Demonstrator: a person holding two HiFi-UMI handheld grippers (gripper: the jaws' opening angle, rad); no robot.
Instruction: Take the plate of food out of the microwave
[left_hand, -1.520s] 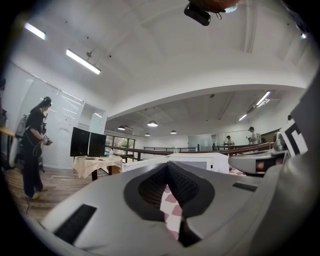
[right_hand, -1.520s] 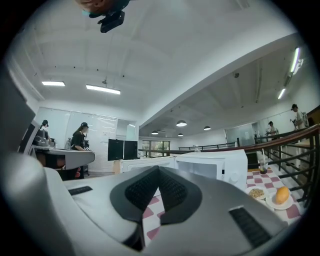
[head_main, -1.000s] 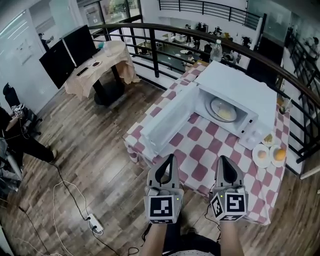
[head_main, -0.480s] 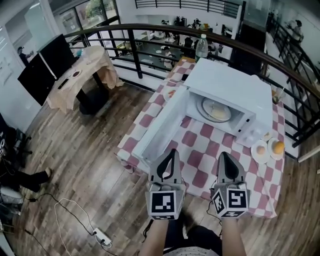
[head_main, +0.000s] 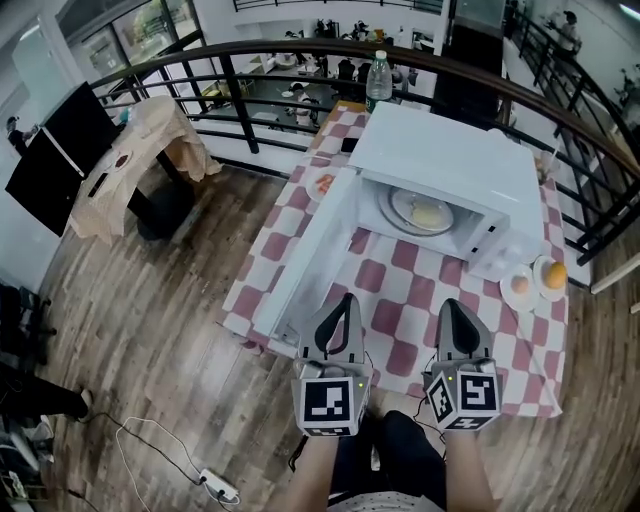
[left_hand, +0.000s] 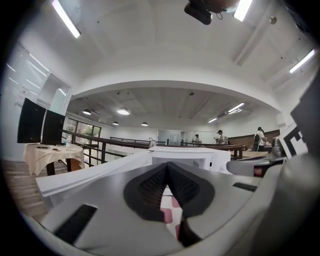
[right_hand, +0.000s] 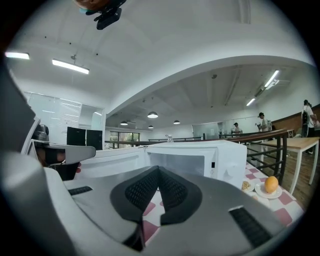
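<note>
Plate of food is not yet gripped. Nearest, the left gripper and right gripper hover over the near edge of the worktop, jaws closed and empty. Beyond, the door stands open at left. Farthest, the plate sits inside the microwave. Risk: closed jaws would push the plate deeper instead of gripping its rim, and the left gripper may strike the door.

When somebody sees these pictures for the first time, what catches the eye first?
The white microwave stands on the checked tablecloth with its door swung wide open, and a plate of food sits inside. Low in the head view, the left gripper and the right gripper point toward it, both shut and empty.
</note>
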